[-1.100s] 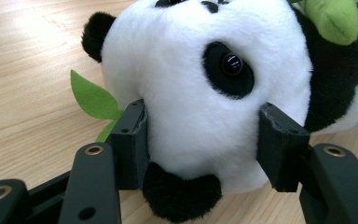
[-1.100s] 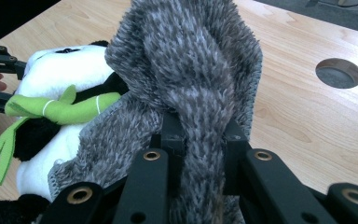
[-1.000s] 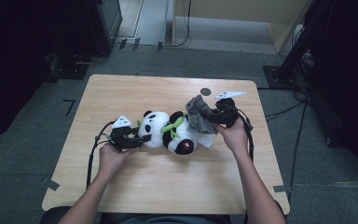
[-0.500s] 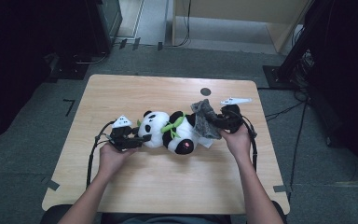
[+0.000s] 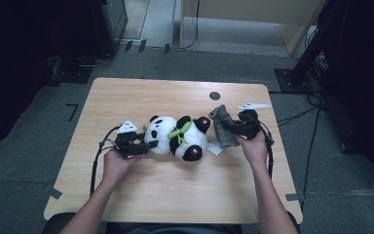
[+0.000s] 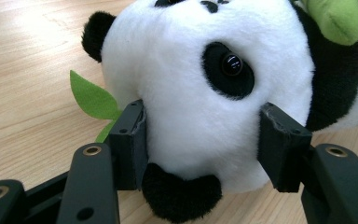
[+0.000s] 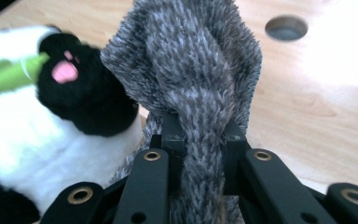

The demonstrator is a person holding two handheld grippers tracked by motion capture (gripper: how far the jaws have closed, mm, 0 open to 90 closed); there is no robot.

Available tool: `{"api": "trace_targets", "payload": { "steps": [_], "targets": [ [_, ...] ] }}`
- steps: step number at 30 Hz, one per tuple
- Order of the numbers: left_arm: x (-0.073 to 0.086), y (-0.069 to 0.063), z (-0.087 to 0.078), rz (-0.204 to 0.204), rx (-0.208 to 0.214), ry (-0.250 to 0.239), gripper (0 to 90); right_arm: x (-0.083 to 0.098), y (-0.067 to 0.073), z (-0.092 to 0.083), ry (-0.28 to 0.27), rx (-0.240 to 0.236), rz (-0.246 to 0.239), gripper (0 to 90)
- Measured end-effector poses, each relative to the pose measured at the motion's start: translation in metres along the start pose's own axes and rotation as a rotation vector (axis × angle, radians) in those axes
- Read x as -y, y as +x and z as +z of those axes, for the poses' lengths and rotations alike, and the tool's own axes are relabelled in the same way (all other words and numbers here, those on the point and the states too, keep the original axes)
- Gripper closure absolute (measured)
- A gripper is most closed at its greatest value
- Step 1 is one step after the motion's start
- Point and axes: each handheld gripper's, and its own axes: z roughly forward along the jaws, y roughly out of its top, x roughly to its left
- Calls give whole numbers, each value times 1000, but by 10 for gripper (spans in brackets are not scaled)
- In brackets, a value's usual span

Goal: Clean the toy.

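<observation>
A black-and-white plush panda toy (image 5: 177,138) with green leaves lies on the light wooden table (image 5: 175,195). The left gripper (image 6: 200,140) clamps its white head. Just right of the panda, the right gripper (image 7: 200,135) pinches a grey knitted fuzzy cloth (image 7: 191,70).

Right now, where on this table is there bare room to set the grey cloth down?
The near half of the table between the two forearms is bare, and so is the far left part. It is crowded mid-table: panda, left gripper, and grey cloth in the right gripper.
</observation>
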Motion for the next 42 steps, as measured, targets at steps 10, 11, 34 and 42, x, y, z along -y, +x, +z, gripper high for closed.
{"api": "trace_targets", "payload": {
  "steps": [10,11,34,42],
  "targets": [
    [1,-1,0,2,-5,-7,411,-21,18,-21,-98,-37,-34,785],
    [1,-1,0,2,-6,-7,411,-23,22,-20,-96,-40,-41,785],
    [2,-4,1,-3,-21,-22,415,-25,56,20,-56,-106,-130,775],
    [-1,-2,1,-10,-9,-14,417,-16,48,19,-61,-110,-106,775]
  ]
}}
